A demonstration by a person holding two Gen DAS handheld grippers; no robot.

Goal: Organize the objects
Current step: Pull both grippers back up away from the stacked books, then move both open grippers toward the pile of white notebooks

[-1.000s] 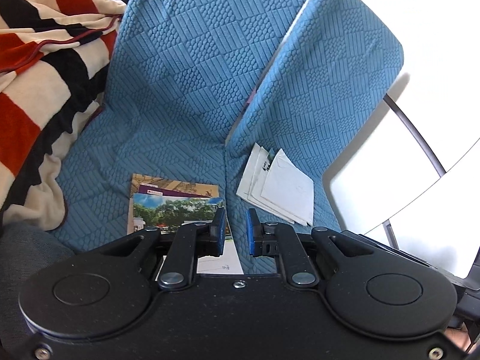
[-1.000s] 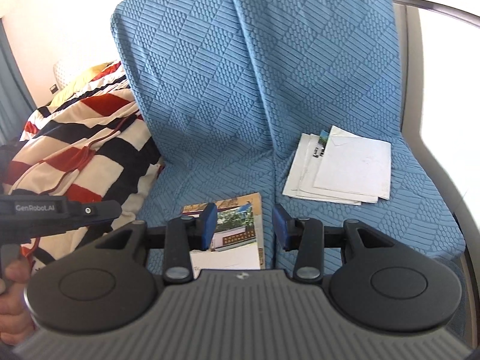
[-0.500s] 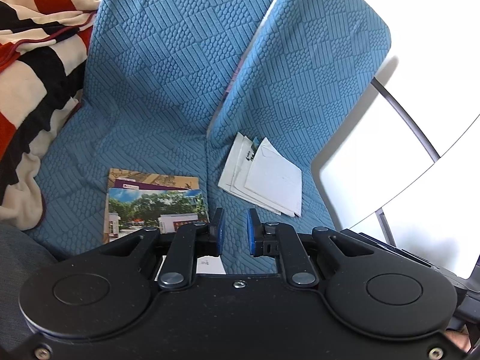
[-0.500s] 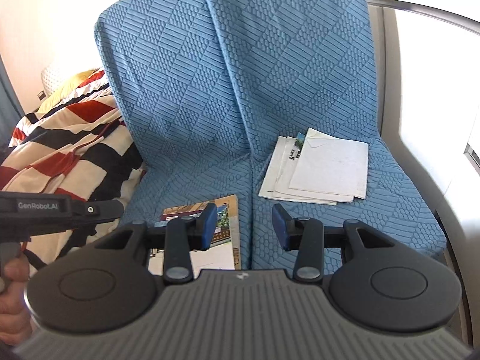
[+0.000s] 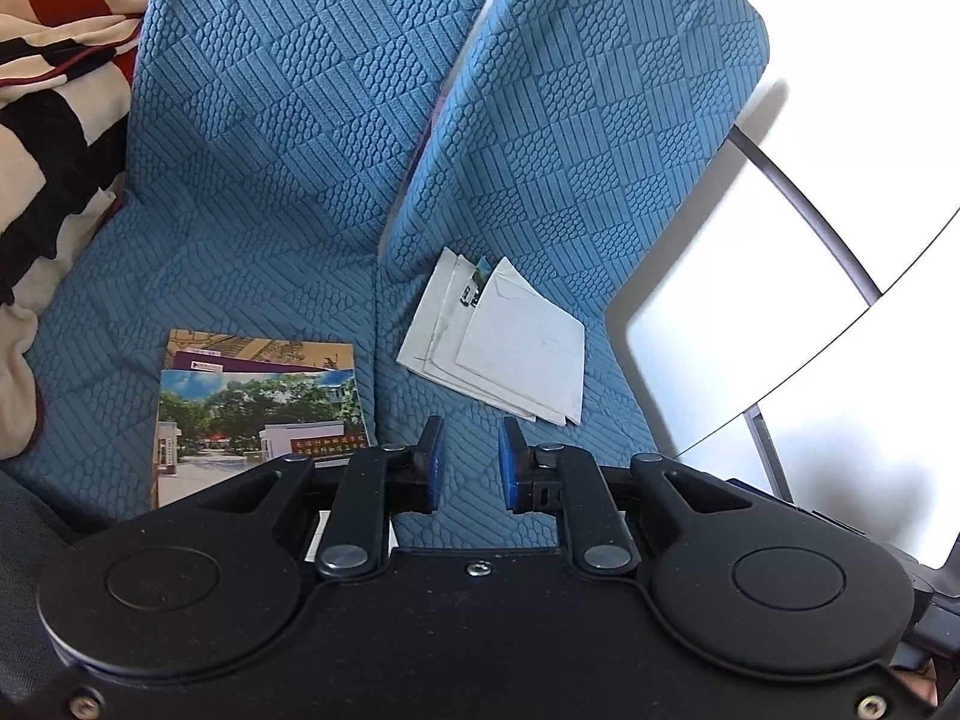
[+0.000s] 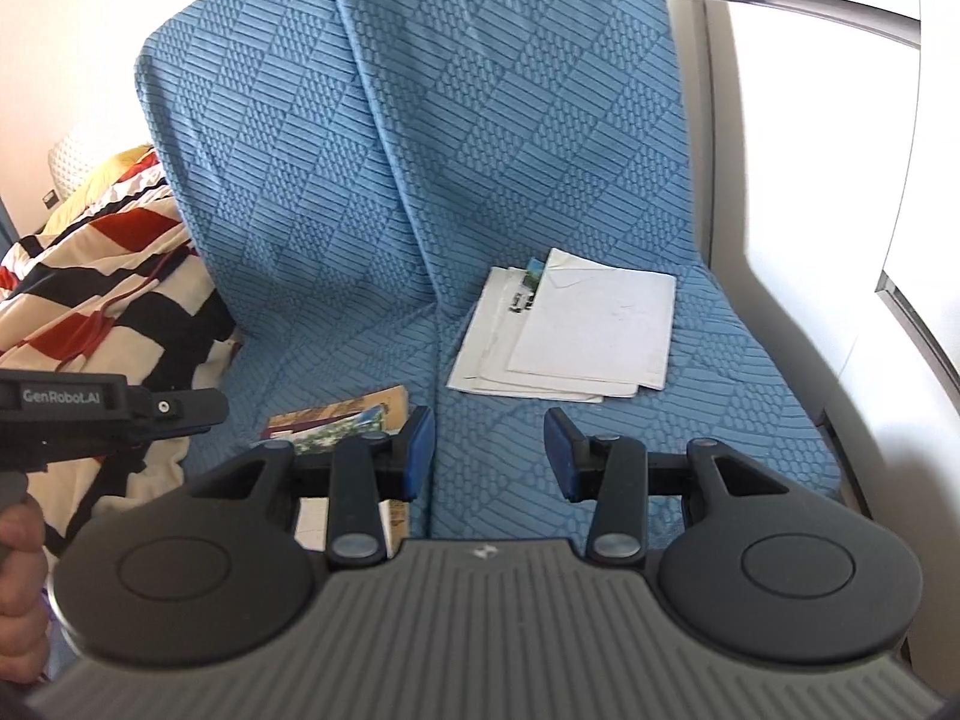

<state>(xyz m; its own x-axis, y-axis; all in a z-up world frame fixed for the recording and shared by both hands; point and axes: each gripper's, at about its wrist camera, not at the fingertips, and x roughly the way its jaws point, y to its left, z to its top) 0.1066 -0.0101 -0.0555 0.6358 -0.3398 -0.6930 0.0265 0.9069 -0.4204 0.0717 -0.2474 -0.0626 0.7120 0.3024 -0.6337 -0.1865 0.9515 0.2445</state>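
Note:
A stack of white envelopes and papers point(image 5: 498, 342) lies on the right blue seat cushion; it also shows in the right wrist view point(image 6: 570, 333). A stack of colour picture booklets point(image 5: 252, 402) lies on the left seat cushion, partly hidden behind the gripper in the right wrist view point(image 6: 342, 420). My left gripper point(image 5: 471, 465) is open a little and empty, above the seam between the seats. My right gripper point(image 6: 489, 459) is open wider and empty, in front of the white papers.
Two blue quilted seats point(image 6: 480, 150) with tall backs stand side by side. A red, black and cream striped blanket point(image 6: 102, 294) lies to the left. A white wall and a grey metal rail point(image 5: 798, 204) are at the right. The left tool's body point(image 6: 90, 408) shows at the left edge.
Both grippers have swung to the right, from over the booklets toward the seam and the white papers. The left jaws have opened slightly. Nothing was picked up.

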